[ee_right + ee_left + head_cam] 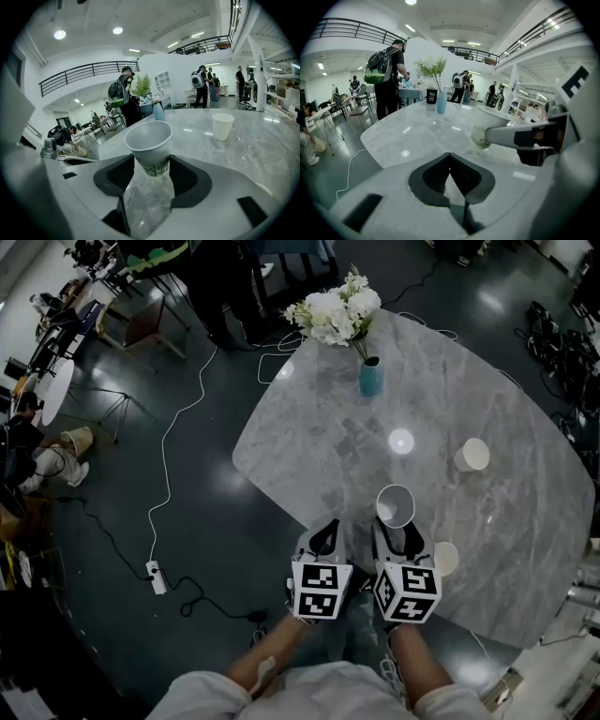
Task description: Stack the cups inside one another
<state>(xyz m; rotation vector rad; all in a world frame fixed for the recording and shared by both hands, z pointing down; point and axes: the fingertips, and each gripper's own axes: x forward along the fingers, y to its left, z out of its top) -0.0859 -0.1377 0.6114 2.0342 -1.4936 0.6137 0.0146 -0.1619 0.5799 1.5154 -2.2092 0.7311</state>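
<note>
My right gripper (396, 523) is shut on a white paper cup (396, 505) with a tree print near its base. In the right gripper view the cup (148, 143) stands upright between the dark pads, its mouth open upward. A second white cup (472, 455) (222, 125) stands farther out on the table, to the right. A third cup (446, 559) sits by the table edge, just right of my right gripper. My left gripper (326, 532) (450, 158) is shut with nothing in it, close beside the right one. The held cup (486, 129) shows at the right of the left gripper view.
The grey marble table (356, 442) carries a teal vase of white flowers (370, 377) at its far side. Cables and a power strip (156, 577) lie on the dark floor to the left. People stand at tables beyond the vase (441, 102).
</note>
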